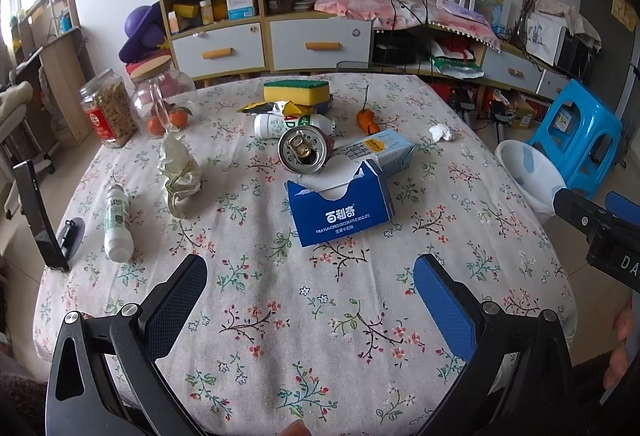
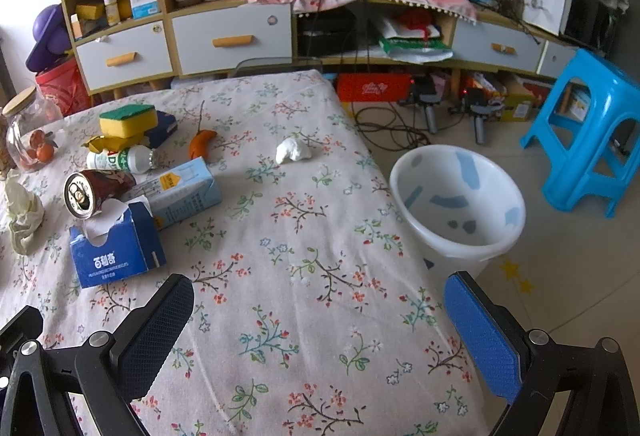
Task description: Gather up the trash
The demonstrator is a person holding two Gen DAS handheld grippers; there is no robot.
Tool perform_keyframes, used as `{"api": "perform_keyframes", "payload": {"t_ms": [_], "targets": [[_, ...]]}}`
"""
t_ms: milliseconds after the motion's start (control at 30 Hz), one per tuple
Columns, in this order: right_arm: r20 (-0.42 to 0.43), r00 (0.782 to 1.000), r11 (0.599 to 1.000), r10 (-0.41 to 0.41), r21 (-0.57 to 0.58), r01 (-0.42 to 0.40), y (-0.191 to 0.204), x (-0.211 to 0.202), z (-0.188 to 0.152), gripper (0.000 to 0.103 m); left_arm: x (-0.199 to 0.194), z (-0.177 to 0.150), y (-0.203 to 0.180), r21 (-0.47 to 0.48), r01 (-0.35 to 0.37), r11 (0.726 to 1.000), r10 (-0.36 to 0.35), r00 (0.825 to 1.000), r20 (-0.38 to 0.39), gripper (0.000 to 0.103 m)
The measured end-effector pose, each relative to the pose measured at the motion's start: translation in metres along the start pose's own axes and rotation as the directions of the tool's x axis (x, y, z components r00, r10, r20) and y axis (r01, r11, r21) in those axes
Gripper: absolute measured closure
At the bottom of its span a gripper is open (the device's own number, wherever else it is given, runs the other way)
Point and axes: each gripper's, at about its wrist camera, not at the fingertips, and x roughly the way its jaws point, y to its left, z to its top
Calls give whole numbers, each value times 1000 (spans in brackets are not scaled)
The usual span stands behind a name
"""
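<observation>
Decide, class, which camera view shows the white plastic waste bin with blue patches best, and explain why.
The right wrist view: the white plastic waste bin with blue patches shows whole on the floor beside the table, its open mouth and inside visible. The left wrist view shows only part of it past the table edge, partly hidden by the right gripper.

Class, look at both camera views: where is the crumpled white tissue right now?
The crumpled white tissue lies on the floral tablecloth toward the table's far right, right of the orange peel and left of the white bin on the floor.
</observation>
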Motion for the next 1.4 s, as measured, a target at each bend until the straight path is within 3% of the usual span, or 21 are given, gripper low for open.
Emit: {"api": "perform_keyframes", "payload": {"t_ms": [467,667,833,1000,1233,1400], "targets": [[-1,1000,1000,-4,2,4,0,1,0,0,2,1,2,-12,14,1000,-15,1000,-14,0],[-44,999,999,26,24,-25,-3,8,14,0,7,17,6,14,27,1000,-26,999,-42,0],[-116,991,998,66,22,-64,-2,21,35,0,22,35,23,1,39,999,-39,993,-110,0],[-166,982,995,95,6,-95,6,35,54,0,40,59,55,-25,55,998,-59,980,-191,0],[-222,967,988,129,-50,-143,36,65,77,0,73,89,121,-132,-55,990,20,966,-256,0],[-264,951,983,160,-50,-179,51,95,94,0,111,93,156,-230,-26,973,-46,952,-303,1]]}}
